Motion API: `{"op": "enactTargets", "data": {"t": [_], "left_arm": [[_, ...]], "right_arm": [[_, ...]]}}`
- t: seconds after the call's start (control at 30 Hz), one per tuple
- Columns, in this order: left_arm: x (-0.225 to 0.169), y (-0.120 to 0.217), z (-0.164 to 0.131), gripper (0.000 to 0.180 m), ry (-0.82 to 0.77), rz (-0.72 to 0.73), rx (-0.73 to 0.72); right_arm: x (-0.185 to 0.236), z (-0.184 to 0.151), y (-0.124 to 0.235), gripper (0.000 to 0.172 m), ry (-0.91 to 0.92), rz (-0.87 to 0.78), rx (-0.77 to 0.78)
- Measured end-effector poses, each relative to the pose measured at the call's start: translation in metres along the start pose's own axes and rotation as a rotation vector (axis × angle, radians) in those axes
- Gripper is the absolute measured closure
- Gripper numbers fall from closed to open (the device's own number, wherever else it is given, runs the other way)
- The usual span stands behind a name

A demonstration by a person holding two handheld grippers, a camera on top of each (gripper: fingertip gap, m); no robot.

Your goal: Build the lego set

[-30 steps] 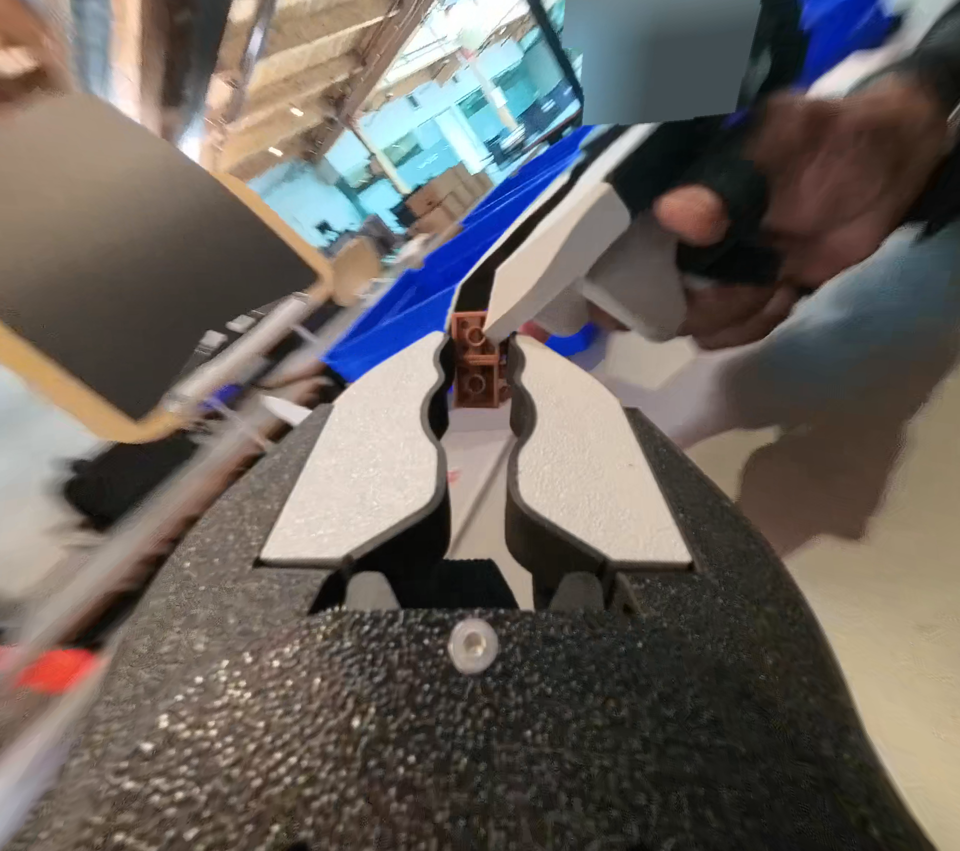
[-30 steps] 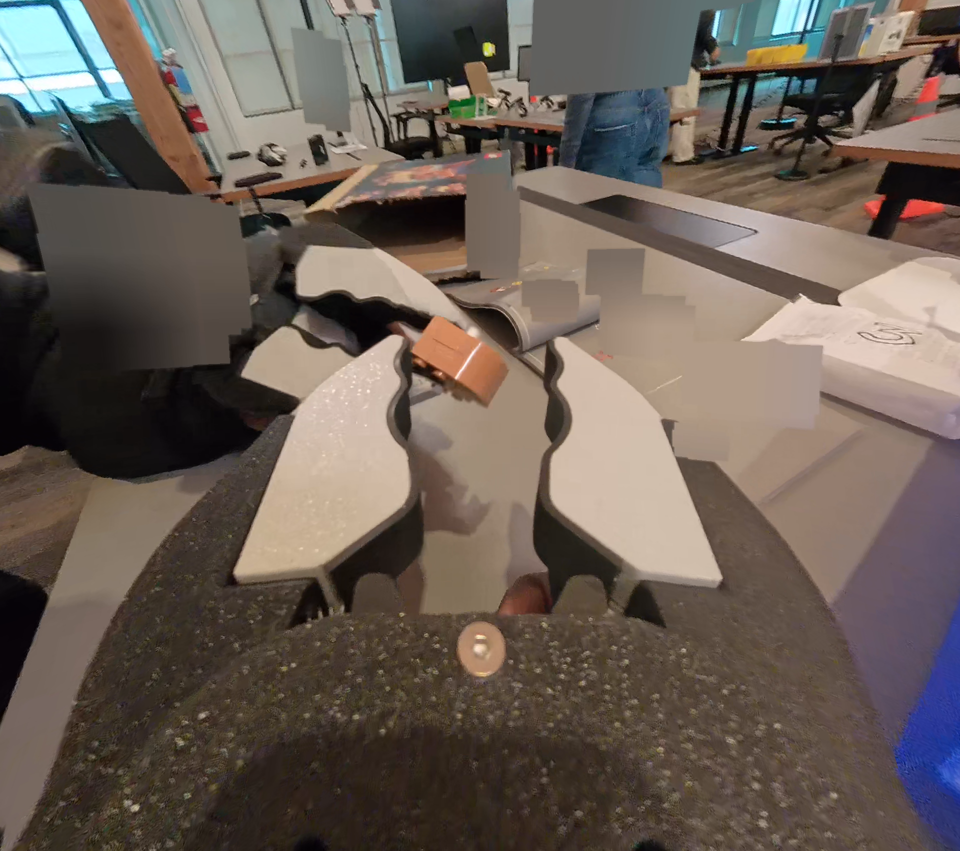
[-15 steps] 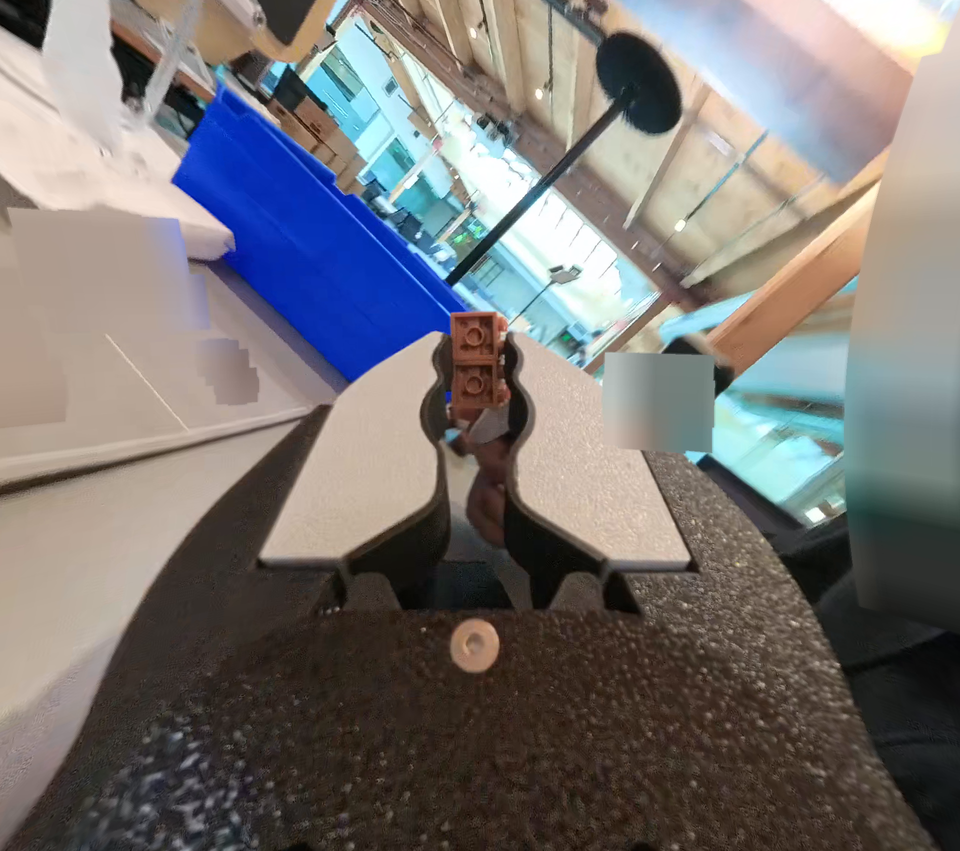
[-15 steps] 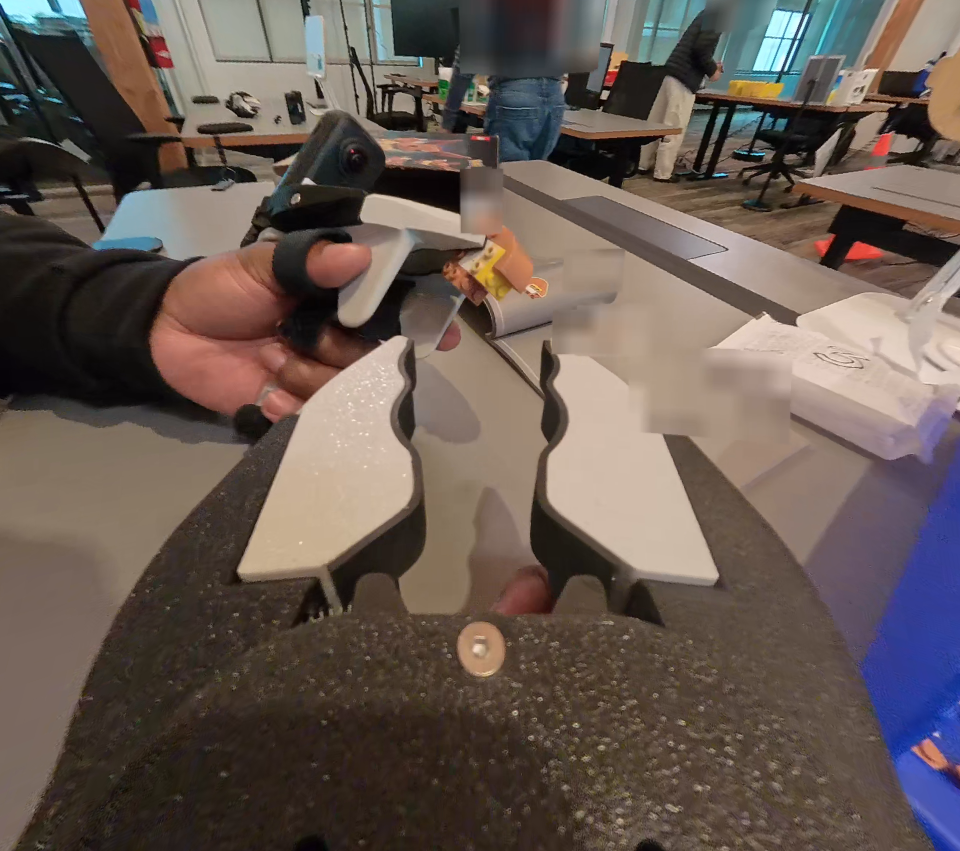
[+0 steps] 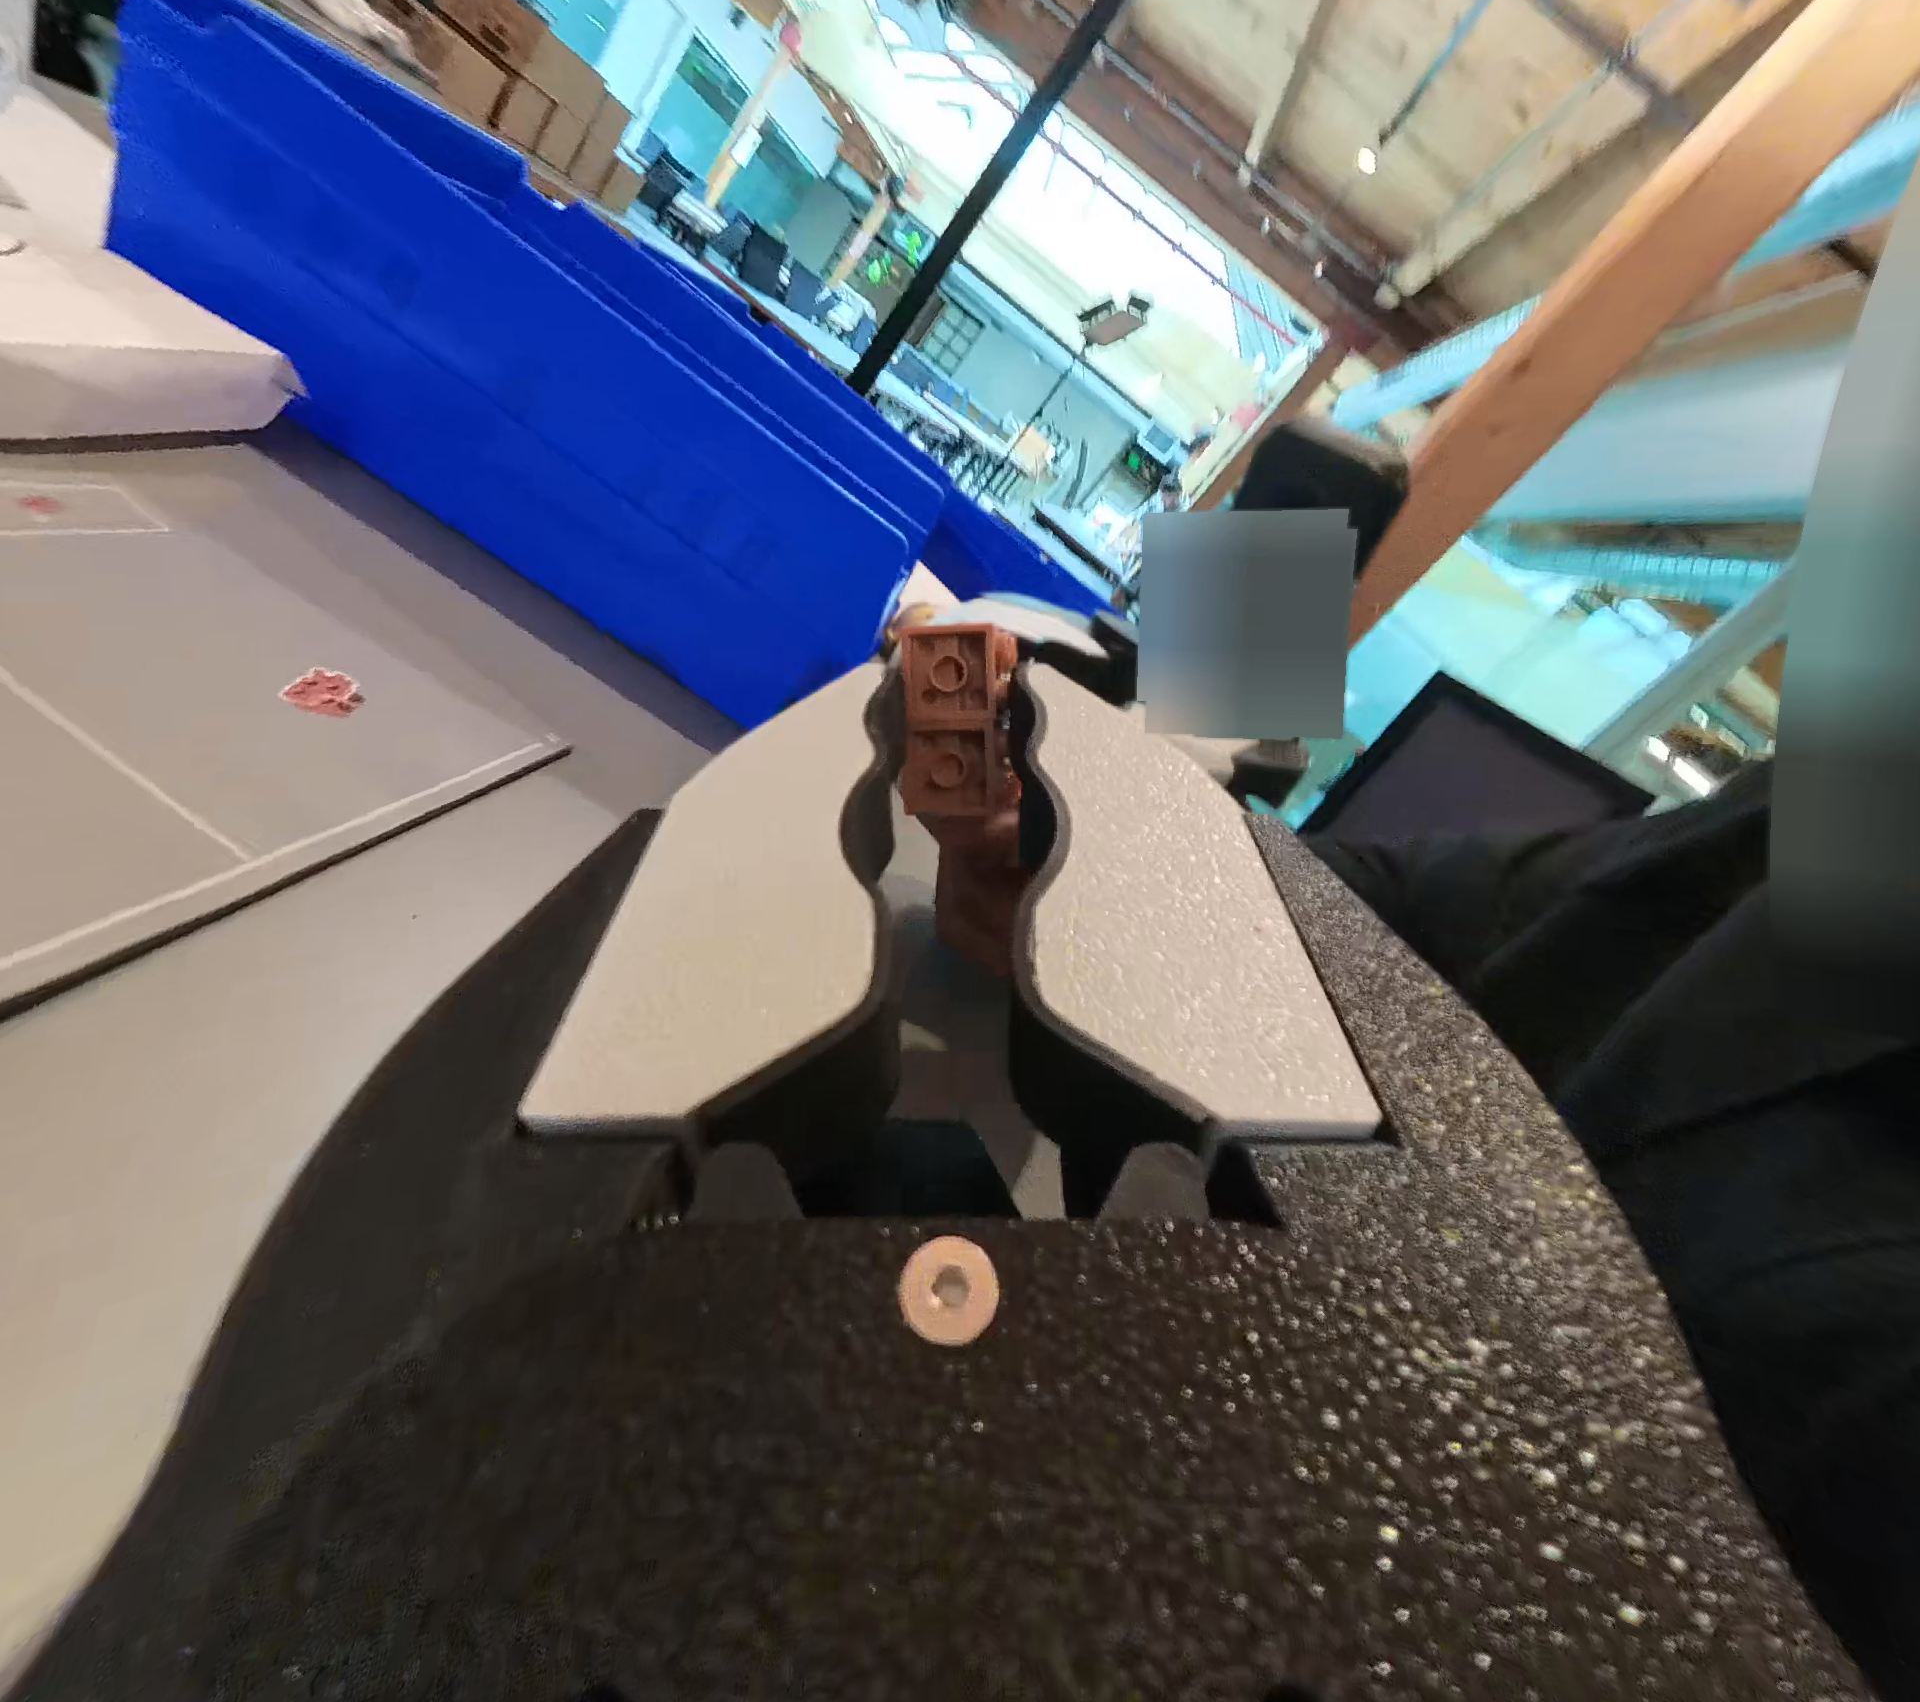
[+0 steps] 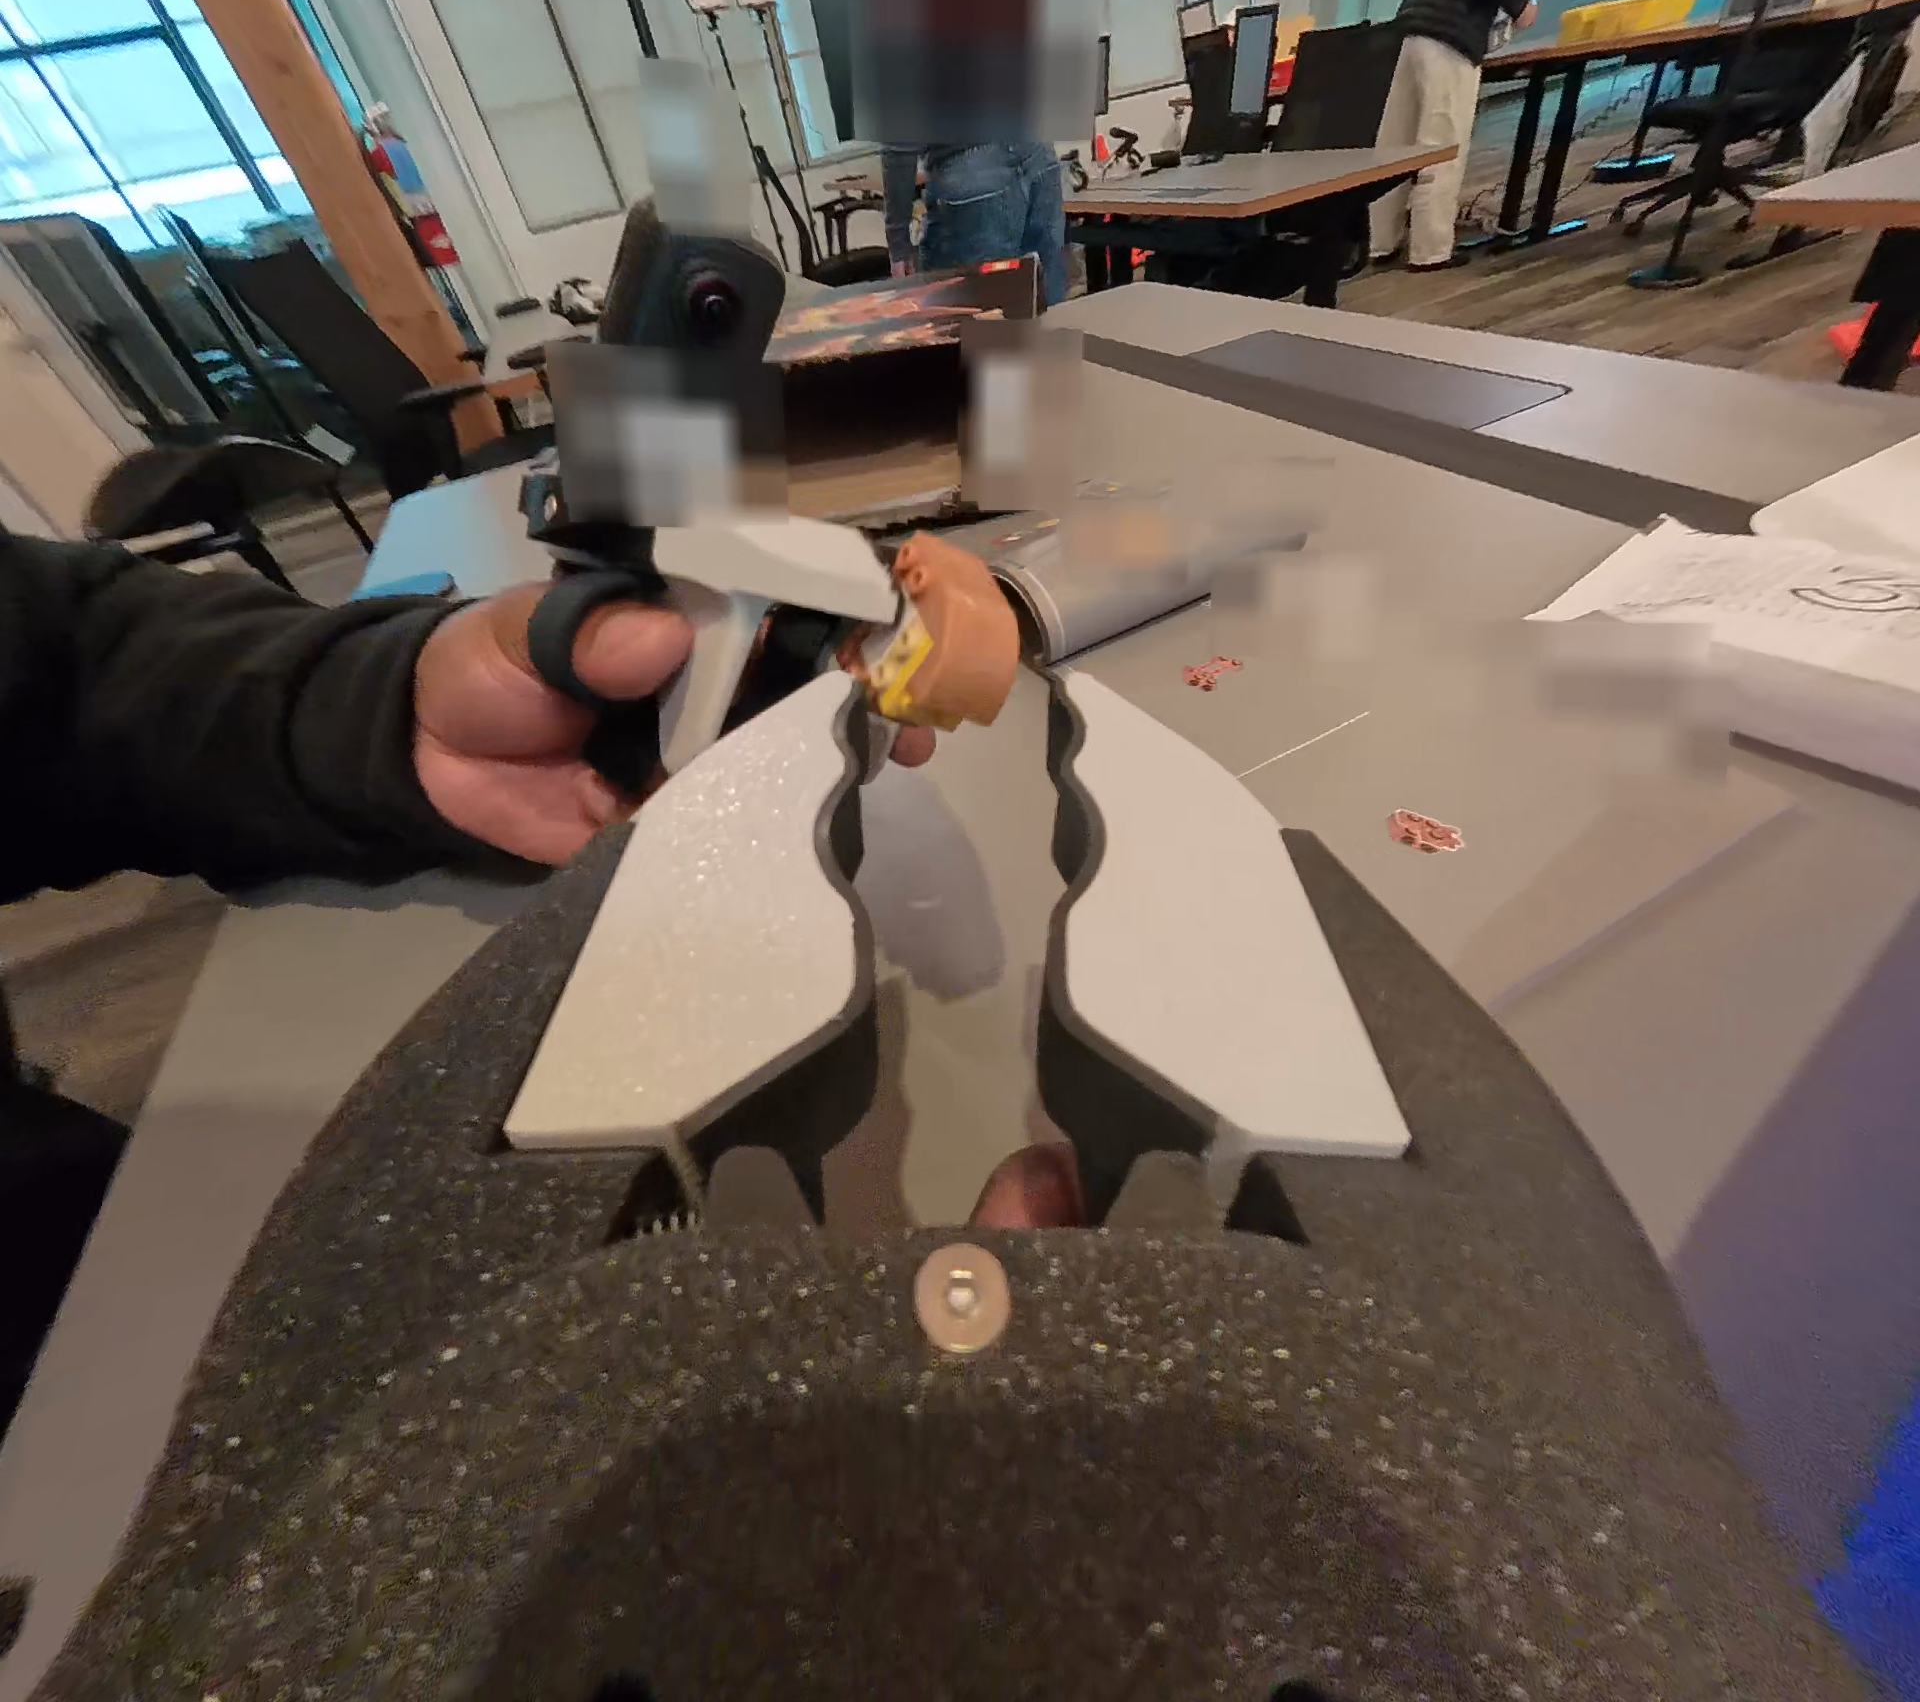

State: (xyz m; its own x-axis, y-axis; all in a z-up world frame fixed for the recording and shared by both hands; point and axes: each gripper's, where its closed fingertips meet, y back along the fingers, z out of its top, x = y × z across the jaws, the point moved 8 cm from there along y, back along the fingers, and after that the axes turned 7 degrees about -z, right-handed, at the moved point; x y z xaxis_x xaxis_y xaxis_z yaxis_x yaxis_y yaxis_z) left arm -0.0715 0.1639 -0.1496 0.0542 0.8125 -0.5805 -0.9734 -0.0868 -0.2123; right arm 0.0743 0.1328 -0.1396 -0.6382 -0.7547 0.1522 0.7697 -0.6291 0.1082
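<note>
An open office is stretching behind the grey table [image 6: 1558, 873]. The left gripper [image 5: 954, 722] is pinching a brown brick assembly [image 5: 951, 733] in mid-air, while the right gripper [image 6: 951, 717], part-open and empty, is hovering just beside it; a nudge could be knocking the assembly loose.

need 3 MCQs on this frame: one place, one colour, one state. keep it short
1. Where does the blue bin stand in the left wrist view?
A. behind the grey mat
B. on the floor
C. on a chair

2. Colour of the brick in the left gripper?
A. green
B. white
C. reddish brown

3. State of the right gripper?
A. shut on a pen
B. open
C. shut on paper

Answers: 1 A, it rises beyond the grey mat. 2 C, brown studs show. 3 B, daylight between its fingers.
</note>
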Motion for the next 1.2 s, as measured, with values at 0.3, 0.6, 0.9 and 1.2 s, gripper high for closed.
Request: {"op": "enactTargets", "data": {"t": [0.3,0.6,0.9,1.2], "left_arm": [[-0.005,-0.001,0.003,0.155,-0.163,-0.006,0.106],[-0.001,0.001,0.003,0.153,-0.196,0.001,0.167],[-0.012,0.002,-0.001,0.136,-0.835,0.045,0.361],[-0.020,-0.001,-0.012,0.132,-1.095,-0.008,0.328]], "right_arm": [[-0.006,0.004,0.004,0.148,-0.163,0.089,-0.031],[-0.021,0.000,0.003,0.151,-0.420,0.177,-0.011],[-0.025,-0.008,-0.002,0.151,-0.778,0.397,0.026],[-0.007,-0.012,-0.007,0.151,-0.813,0.547,0.087]]}}
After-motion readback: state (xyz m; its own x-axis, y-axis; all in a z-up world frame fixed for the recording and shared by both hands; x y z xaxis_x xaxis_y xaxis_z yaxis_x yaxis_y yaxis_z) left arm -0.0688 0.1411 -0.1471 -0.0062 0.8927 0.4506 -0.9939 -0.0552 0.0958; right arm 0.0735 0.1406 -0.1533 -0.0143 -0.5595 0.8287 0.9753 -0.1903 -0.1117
